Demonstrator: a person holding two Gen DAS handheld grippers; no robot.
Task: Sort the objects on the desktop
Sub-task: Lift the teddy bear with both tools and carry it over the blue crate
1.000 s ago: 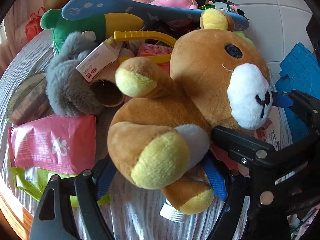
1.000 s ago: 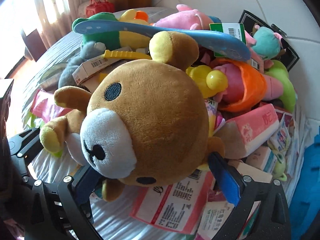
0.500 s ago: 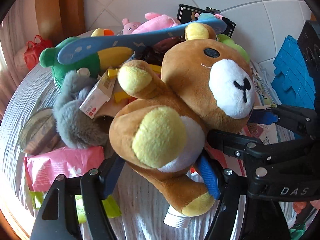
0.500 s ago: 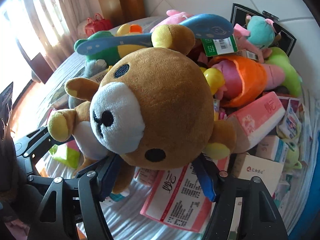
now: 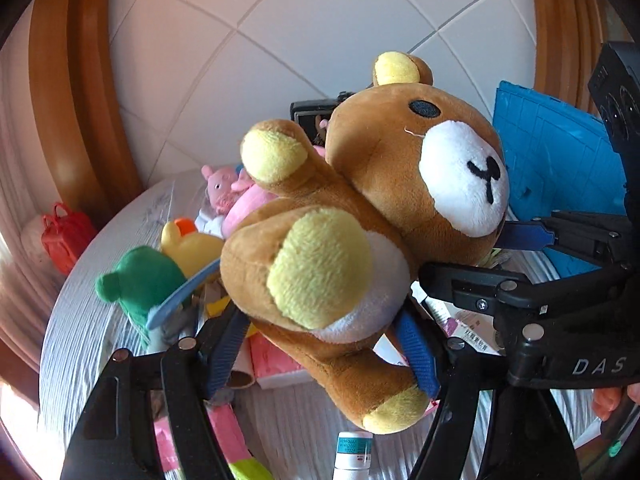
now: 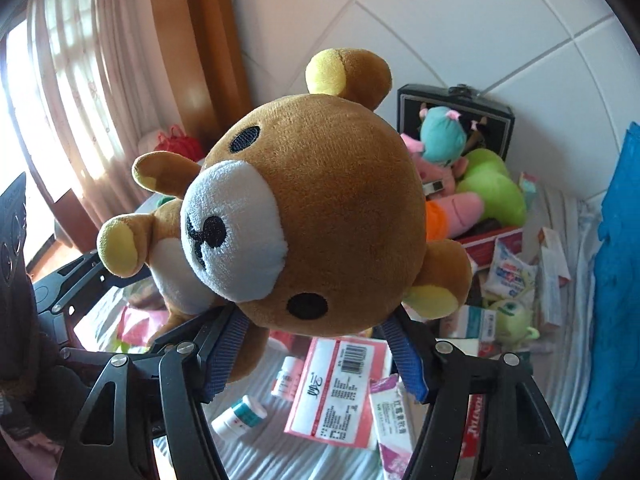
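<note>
A brown plush bear (image 5: 380, 152) with yellow paws and a white muzzle hangs in the air above the cluttered table. My left gripper (image 5: 320, 350) is shut on its belly and lower body, the blue pads pressing in from both sides. My right gripper (image 6: 316, 344) is shut on the bear's head (image 6: 332, 200), gripping it below the chin. In the left wrist view the right gripper's fingers (image 5: 524, 236) reach in from the right against the muzzle. The bear hides much of the pile behind it.
Below lies a white striped cloth (image 5: 80, 320) strewn with plush toys: a green one (image 5: 140, 280), a yellow duck (image 5: 188, 244), a pink pig (image 5: 220, 188). Medicine boxes (image 6: 336, 388) and a small bottle (image 6: 240, 416) lie under the bear. A blue mat (image 5: 560, 160) stands right, a tiled wall behind.
Both grippers have risen with the bear, lifting it off the pile. The right jaws narrowed onto its head. Both views now take in more of the wall.
</note>
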